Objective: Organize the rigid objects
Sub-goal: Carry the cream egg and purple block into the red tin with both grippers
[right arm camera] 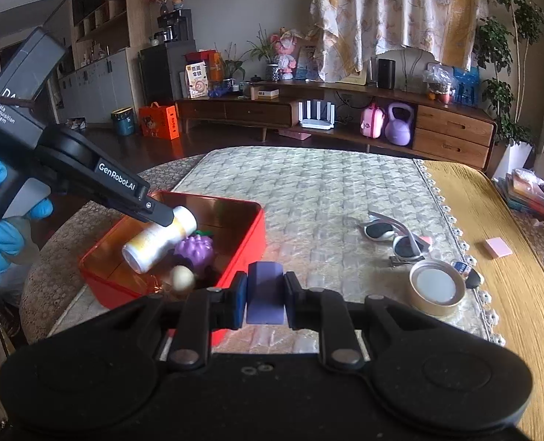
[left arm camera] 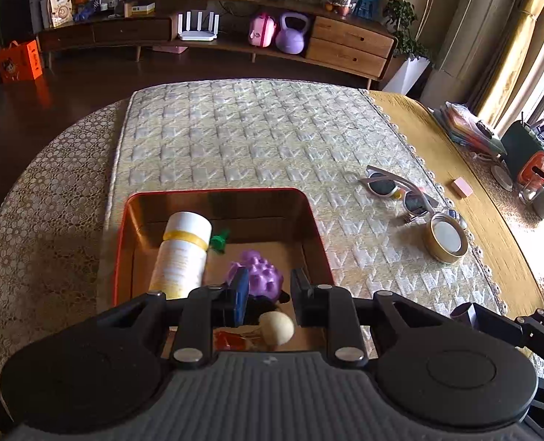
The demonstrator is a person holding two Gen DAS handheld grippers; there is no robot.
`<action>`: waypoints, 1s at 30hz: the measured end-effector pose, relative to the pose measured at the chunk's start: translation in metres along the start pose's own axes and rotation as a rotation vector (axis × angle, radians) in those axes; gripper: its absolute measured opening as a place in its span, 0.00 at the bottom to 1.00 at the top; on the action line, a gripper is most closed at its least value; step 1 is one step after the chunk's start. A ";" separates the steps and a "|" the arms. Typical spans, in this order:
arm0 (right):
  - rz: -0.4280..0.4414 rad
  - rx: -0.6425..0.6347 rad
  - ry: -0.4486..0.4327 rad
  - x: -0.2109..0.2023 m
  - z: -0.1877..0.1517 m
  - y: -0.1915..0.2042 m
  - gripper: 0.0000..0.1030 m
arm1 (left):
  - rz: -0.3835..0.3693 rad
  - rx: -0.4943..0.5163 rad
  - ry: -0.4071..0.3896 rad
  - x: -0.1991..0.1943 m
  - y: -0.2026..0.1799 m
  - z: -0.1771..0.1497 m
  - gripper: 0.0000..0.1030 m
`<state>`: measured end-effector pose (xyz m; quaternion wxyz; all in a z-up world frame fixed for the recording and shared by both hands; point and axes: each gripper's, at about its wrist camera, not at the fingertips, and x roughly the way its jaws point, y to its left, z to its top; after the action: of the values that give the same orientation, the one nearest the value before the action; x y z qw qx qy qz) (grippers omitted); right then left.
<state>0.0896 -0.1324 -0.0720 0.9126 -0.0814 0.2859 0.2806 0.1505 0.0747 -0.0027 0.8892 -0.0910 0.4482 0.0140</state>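
A red tin box (left arm camera: 122,242) (right arm camera: 251,235) on the quilted mat holds a white-and-yellow bottle (left arm camera: 182,253) (right arm camera: 158,240), a purple grape toy (left arm camera: 261,275) (right arm camera: 194,251), a green toy piece (left arm camera: 218,241) and a cream mushroom toy (left arm camera: 277,325) (right arm camera: 182,277). My left gripper (left arm camera: 266,296) hangs open and empty over the box's near part; the right wrist view shows it above the bottle (right arm camera: 160,215). My right gripper (right arm camera: 264,296) is shut on a purple block (right arm camera: 264,290), held just right of the box.
White sunglasses (left arm camera: 397,191) (right arm camera: 397,237), a round gold tin (left arm camera: 445,237) (right arm camera: 436,288) and a small dark item (right arm camera: 468,273) lie on the mat to the right. A pink pad (right arm camera: 498,247) lies on the yellow tabletop. A low wooden cabinet (right arm camera: 452,128) stands behind.
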 end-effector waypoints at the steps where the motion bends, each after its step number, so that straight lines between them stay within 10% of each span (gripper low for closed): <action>1: 0.003 -0.006 0.004 0.003 0.002 0.004 0.20 | 0.004 -0.005 0.001 0.000 0.005 -0.001 0.23; 16: 0.100 -0.098 0.161 0.098 0.013 0.056 0.19 | 0.064 0.013 0.038 0.022 0.052 -0.037 0.24; 30: 0.145 -0.084 0.194 0.105 0.006 0.062 0.26 | 0.046 0.028 0.037 0.032 0.055 -0.045 0.24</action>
<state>0.1286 -0.0306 -0.1260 0.8538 -0.1255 0.3657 0.3487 0.1281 0.1195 -0.0628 0.8812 -0.0683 0.4669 0.0266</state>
